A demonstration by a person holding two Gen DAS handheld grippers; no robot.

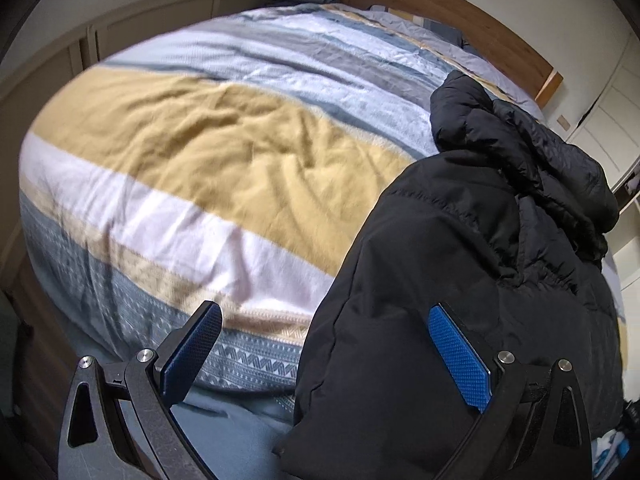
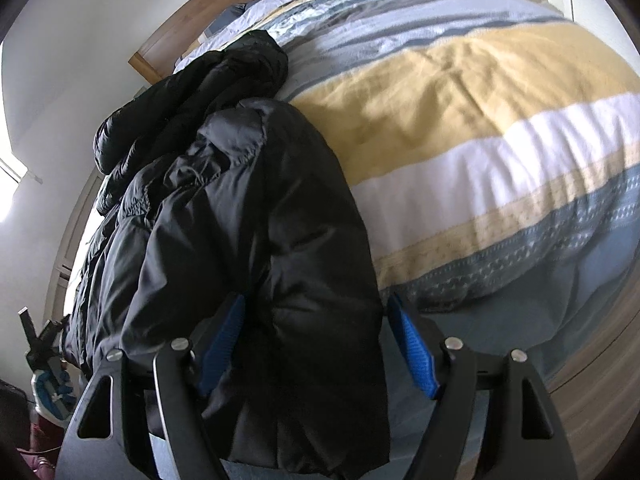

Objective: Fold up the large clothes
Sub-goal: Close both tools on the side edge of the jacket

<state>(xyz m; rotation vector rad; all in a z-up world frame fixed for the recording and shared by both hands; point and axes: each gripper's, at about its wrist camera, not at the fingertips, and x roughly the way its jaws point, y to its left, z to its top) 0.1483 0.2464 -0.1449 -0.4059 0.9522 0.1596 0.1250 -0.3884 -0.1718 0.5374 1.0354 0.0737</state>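
Striped bedding (image 1: 224, 168) in yellow, white, grey and blue covers a wide bed with a wooden headboard (image 1: 460, 28), and pale walls stand around it. On this cover lies a black padded jacket (image 1: 488, 248), stretched along one side of the bed from the foot edge toward the headboard, with its hood or collar part bunched up at the far end.

My left gripper (image 1: 326, 354) has its blue pads wide apart; one pad is over the jacket's near corner, the other over the patterned border of the cover, and nothing is pressed between them.

My right gripper (image 2: 320, 346) stands with its jaws apart around the lower end of the jacket (image 2: 256, 240). The thick fabric fills the gap, but I cannot tell if the pads press it.
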